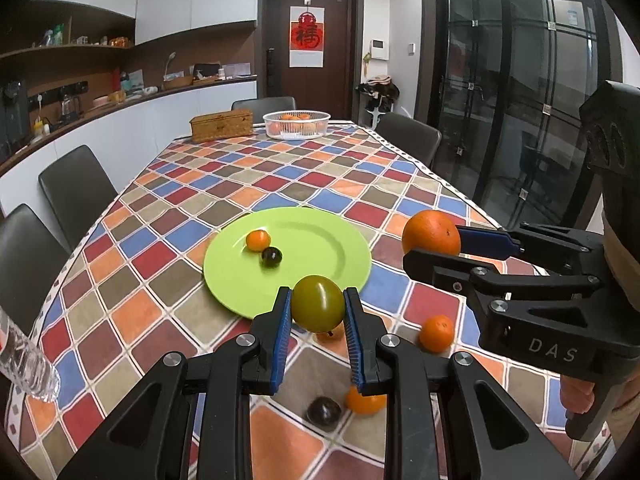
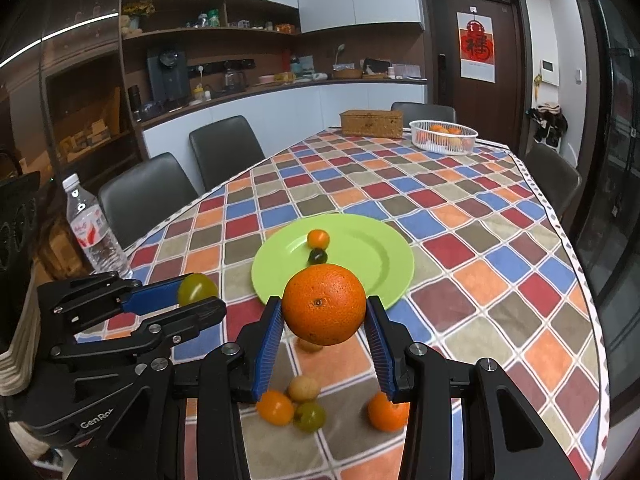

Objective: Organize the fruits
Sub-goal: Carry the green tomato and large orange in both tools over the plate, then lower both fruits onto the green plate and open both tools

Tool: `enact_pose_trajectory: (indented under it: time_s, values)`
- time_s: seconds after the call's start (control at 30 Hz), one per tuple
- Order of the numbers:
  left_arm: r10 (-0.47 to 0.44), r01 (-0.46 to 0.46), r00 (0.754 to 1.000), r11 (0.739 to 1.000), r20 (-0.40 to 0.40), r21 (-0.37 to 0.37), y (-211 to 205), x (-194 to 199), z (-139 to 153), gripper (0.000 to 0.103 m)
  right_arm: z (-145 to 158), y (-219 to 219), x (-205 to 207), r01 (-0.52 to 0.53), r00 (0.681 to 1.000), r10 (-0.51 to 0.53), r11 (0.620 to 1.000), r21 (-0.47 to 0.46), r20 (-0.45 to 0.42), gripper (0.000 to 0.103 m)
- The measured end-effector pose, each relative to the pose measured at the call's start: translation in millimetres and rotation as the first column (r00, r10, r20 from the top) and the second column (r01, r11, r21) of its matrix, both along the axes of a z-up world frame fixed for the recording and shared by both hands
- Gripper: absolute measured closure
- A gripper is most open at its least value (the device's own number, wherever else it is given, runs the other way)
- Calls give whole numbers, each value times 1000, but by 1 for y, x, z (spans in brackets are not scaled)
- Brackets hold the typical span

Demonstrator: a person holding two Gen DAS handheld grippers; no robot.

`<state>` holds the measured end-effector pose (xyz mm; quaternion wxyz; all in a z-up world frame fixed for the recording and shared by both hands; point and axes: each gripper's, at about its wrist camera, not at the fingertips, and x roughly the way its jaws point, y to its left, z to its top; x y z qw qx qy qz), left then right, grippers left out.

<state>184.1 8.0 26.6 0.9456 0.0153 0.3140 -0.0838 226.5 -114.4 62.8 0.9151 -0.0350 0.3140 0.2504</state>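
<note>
My left gripper (image 1: pixel 317 308) is shut on a green plum (image 1: pixel 317 303), held above the near edge of the green plate (image 1: pixel 320 240). My right gripper (image 2: pixel 324 312) is shut on a large orange (image 2: pixel 324 304), held above the table just in front of the plate (image 2: pixel 376 248). The plate holds a small orange fruit (image 1: pixel 257 239) and a dark plum (image 1: pixel 271 257). Loose fruit lies on the tablecloth below the grippers: a small orange (image 1: pixel 437 333), another small orange (image 1: pixel 364 400), a dark plum (image 1: pixel 323 410), and in the right wrist view a tan fruit (image 2: pixel 303 389) and a green one (image 2: pixel 309 416).
A white basket (image 1: pixel 296 124) with oranges and a wicker box (image 1: pixel 221 125) stand at the table's far end. A water bottle (image 2: pixel 93 232) stands at the table's left edge. Dark chairs (image 1: pixel 76 192) surround the table.
</note>
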Motion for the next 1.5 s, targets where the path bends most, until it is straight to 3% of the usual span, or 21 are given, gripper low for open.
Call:
enact_pose_trajectory:
  time_s: [0.37,0.87,1.37,1.5]
  values:
    - [19,-19,1000,1000,-16,13,12,41,-8,78,-10,18,32,-12,1000,12,999,-36,-17,61]
    - [29,-27,996,999,-88,24,25,97,-40,78,-39,34,86,-13,996,7,997,-71,-89,61]
    - [32,-29,991,999,-128,21,30,127,-57,77,-59,41,116,-14,990,1,996,-89,-144,61]
    - [37,-33,992,999,-121,29,30,127,-56,68,-61,40,119,-5,987,-8,996,-83,-159,61]
